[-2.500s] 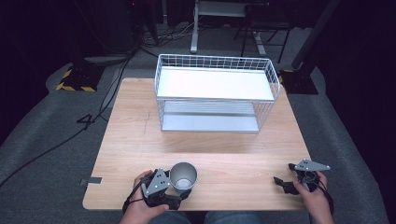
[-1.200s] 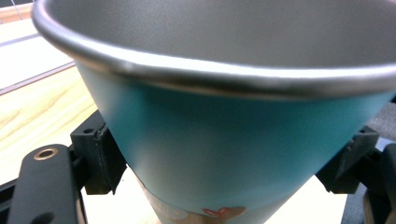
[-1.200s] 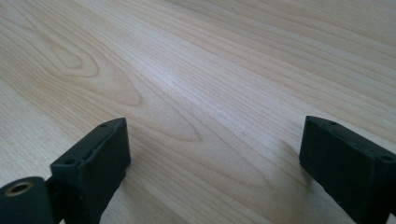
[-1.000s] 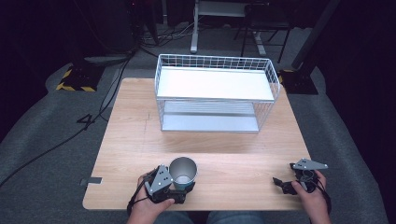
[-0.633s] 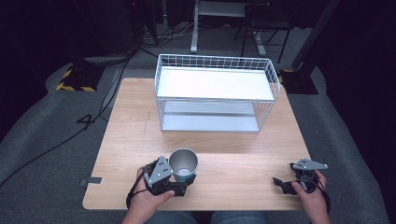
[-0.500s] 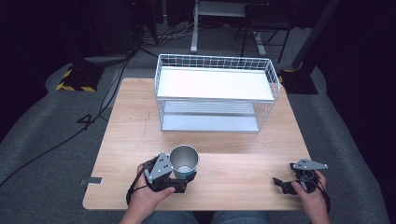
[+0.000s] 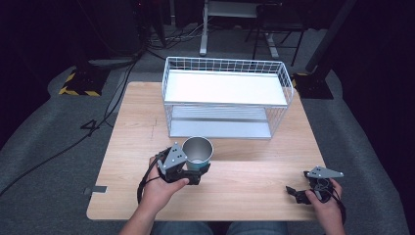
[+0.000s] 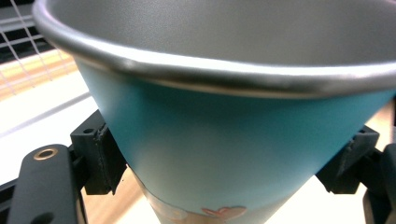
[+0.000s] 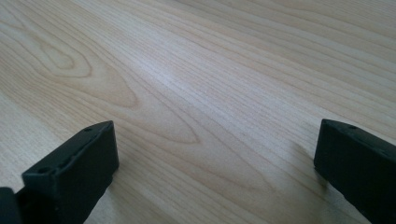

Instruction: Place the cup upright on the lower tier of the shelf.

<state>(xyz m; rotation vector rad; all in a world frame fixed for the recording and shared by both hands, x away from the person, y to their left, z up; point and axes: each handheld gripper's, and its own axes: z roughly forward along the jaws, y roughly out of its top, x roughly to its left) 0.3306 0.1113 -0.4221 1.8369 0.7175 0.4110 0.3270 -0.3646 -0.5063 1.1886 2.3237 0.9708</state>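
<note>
A metal cup with a teal outside and a steel inside is held upright in my left gripper, just in front of the white wire rack. In the left gripper view the cup sits between the two black jaws, which press on both its sides. My right gripper rests low at the table's front right corner. Its jaws stand wide apart in the right gripper view, with bare wood between them.
The two-level wire rack has a white top shelf and a lower shelf, and stands at the back middle of the wooden table. Cables and stand legs lie on the dark floor behind.
My left gripper has lifted the cup and carried it forward and a little right, toward the rack. The right gripper has stayed put.
</note>
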